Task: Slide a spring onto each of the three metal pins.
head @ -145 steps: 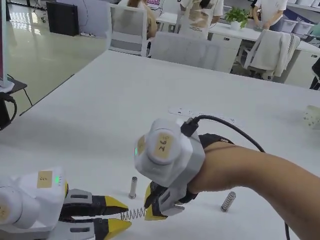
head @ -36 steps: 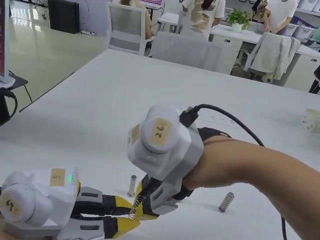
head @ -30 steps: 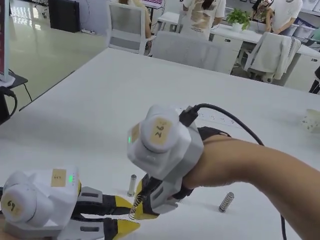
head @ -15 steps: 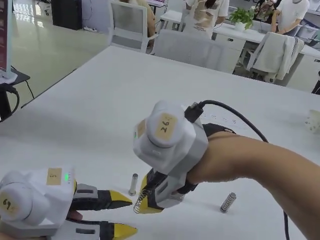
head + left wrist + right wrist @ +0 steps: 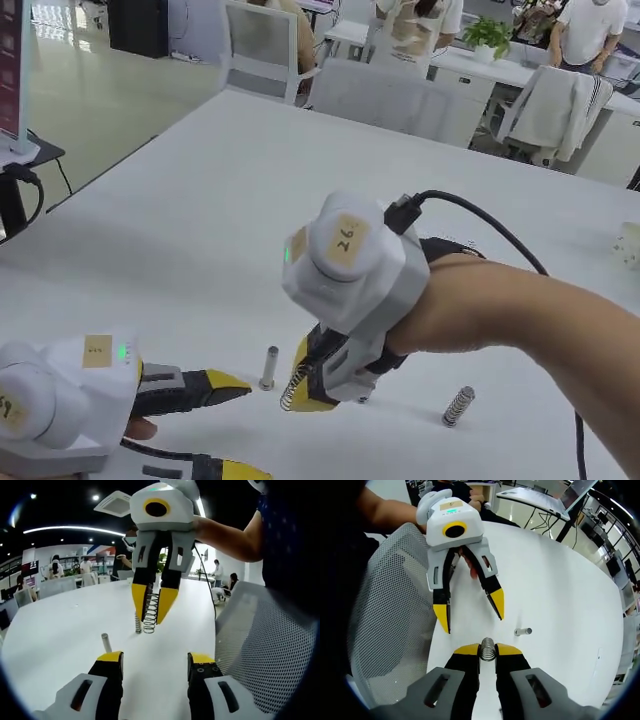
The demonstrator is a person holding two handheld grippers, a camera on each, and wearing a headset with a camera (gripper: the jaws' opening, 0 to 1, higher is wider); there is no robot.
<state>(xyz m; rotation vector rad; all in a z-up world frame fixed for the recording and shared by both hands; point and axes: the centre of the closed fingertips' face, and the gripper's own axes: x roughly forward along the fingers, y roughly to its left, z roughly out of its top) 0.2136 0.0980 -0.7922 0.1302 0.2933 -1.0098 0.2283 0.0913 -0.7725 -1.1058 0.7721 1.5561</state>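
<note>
Head view: the right claw point(image 5: 303, 392) points down at the white tabletop point(image 5: 200, 220), jaws narrow and pinched on a spring point(image 5: 291, 387) that hangs tilted between the yellow tips. 1 bare metal pin point(image 5: 269, 367) stands upright just beside this claw, between it and the left claw point(image 5: 240, 428), whose jaws are spread wide and hold nothing. A second spring point(image 5: 457, 406) stands near the right claw, on the side away from the pin; I cannot tell whether a pin is inside it

Left gripper view: the left claw's 2 jaws stand wide apart, with the pin just ahead of 1 tip. Beyond, the right claw hangs from above with the spring clamped between its tips

Right gripper view: the spring's end coil sits gripped between the 2 jaws, the pin just ahead and to 1 side, the left claw facing back with its jaws wide
</note>
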